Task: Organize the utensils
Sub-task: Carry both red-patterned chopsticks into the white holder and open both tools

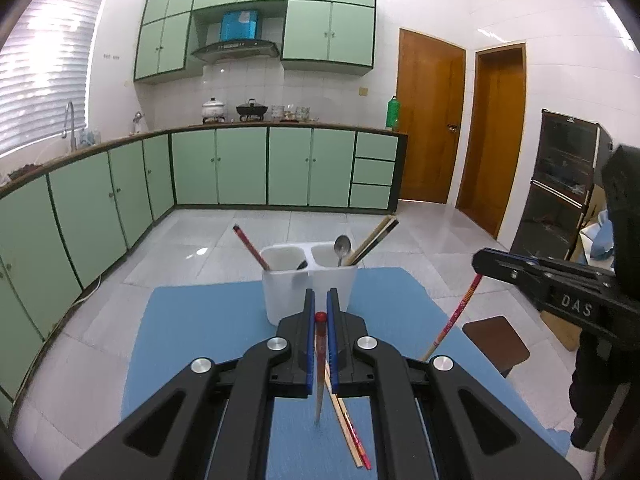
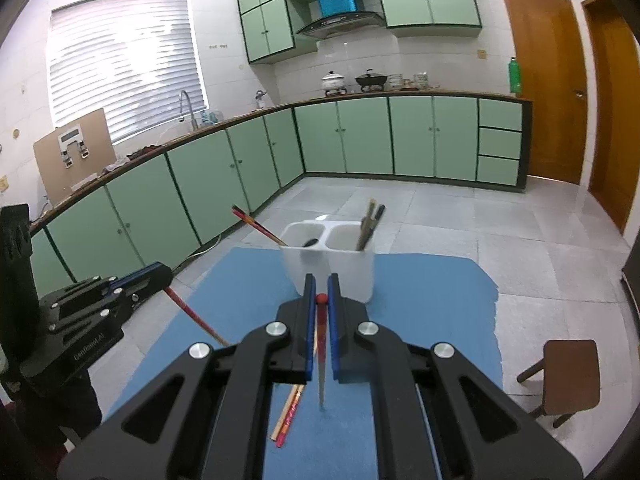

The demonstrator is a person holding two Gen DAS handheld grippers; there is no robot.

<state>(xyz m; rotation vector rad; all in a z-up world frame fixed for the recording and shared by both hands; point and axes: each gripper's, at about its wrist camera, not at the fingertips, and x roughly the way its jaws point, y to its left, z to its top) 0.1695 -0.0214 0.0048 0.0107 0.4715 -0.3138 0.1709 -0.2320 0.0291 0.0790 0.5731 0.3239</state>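
Each gripper, left (image 1: pixel 321 312) and right (image 2: pixel 321 296), pinches one chopstick (image 1: pixel 319 376) so it hangs down, ready to drop into the white holder (image 1: pixel 308 280) just ahead.

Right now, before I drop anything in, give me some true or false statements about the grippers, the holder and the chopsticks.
1. The left gripper is shut on a red-tipped chopstick. True.
2. The right gripper is open and holds nothing. False: it is shut on a second red-tipped chopstick.
3. The white utensil holder has two compartments. True.
4. The metal spoon lies flat on the blue mat. False: it stands in the holder's right compartment, beside some chopsticks.
5. No chopsticks are left on the mat. False: a loose pair of chopsticks lies on it, below the grippers.
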